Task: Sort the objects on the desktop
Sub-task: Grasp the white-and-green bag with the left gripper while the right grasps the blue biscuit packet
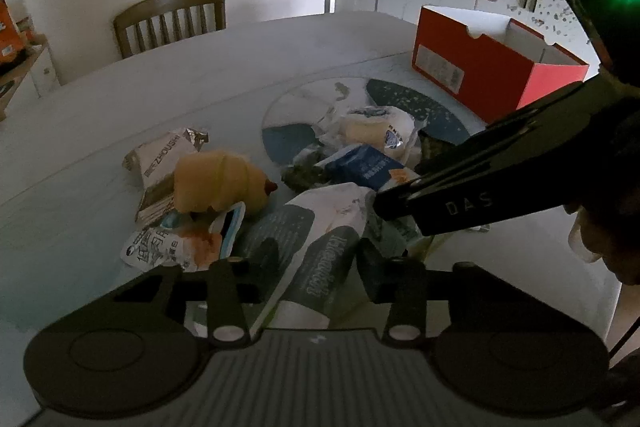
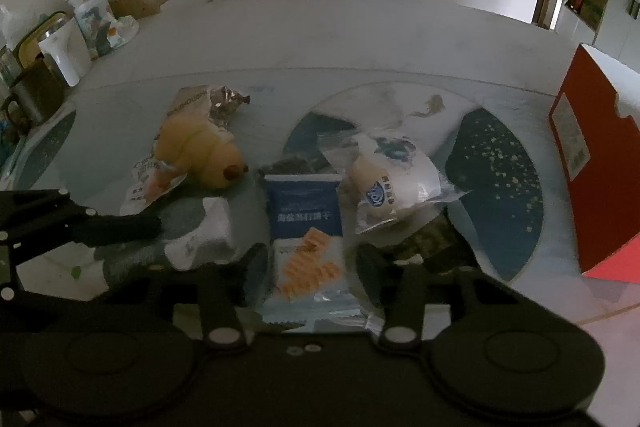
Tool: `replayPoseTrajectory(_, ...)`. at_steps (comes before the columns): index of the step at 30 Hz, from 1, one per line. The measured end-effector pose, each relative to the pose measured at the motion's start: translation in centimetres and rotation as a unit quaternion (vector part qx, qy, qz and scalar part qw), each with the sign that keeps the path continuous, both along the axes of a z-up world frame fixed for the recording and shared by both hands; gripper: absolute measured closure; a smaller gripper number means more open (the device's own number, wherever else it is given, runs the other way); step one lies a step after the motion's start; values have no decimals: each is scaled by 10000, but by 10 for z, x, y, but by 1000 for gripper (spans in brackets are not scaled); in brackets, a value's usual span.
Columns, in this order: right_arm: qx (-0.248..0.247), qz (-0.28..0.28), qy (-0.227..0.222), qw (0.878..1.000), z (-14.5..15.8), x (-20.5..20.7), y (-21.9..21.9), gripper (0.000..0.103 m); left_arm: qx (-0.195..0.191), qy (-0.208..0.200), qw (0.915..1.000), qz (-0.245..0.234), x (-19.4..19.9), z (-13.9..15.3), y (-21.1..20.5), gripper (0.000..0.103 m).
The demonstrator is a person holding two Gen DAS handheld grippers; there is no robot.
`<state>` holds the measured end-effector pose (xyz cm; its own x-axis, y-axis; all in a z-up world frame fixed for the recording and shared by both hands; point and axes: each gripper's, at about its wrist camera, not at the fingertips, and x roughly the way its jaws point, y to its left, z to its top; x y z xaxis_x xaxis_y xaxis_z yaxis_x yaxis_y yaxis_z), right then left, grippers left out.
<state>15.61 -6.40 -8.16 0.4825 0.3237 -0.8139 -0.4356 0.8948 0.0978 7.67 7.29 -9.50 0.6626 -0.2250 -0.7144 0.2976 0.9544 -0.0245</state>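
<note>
Right hand-held gripper (image 2: 312,267): fingers spread either side of the blue cracker packet (image 2: 306,227), seemingly lined up for a pinch.
Left hand-held gripper (image 1: 304,267): spread over the white-and-grey packet (image 1: 320,247), nothing held.
Pile: yellow plush toy (image 1: 220,183) and wrapped bun (image 2: 394,183) beyond, unsorted on the desk (image 1: 120,99).
Red box (image 1: 492,67): open, far right, likely the destination.

Left wrist view. Left gripper (image 1: 316,259) with jaws apart, straddling a grey-and-white packet (image 1: 316,247). Right gripper (image 1: 384,205) enters from the right, its tip at the packet's upper edge. Yellow plush toy (image 1: 220,183) lies on a brown-and-white packet (image 1: 160,163); red box (image 1: 492,67) stands behind on the table (image 1: 160,83)
</note>
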Motion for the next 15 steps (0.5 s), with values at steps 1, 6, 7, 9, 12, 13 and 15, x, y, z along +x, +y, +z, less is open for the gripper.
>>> replayPoseTrajectory(1, -12, 1, 15, 10000, 0, 1, 1, 63, -24, 1, 10000, -13, 1, 0, 1, 68)
replayPoseTrajectory(6, -60, -38, -22, 10000, 5, 0, 1, 67, -127, -58, 9999, -58, 4, 5, 4, 80)
replayPoseTrajectory(7, -76, -51, -43, 9999, 6, 0, 1, 67, -163, -86, 9998, -65, 4, 6, 5, 83)
replayPoseTrajectory(9, -93, -89, -80, 9999, 10, 0, -1, 67, -238, -115, 9996, -99, 6, 10, 5, 86)
replayPoseTrajectory(12, -98, -121, -138, 9998, 16, -2, -5, 67, -349, -114, 9992, -131, 7, 14, 6, 89)
replayPoseTrajectory(13, -93, -123, -160, 9998, 18, -2, -6, 67, -381, -120, 9991, -141, 8, 15, 5, 90)
replayPoseTrajectory(15, -92, -145, -202, 9996, 21, -4, -9, 67, -443, -130, 9988, -161, 9, 18, 4, 91)
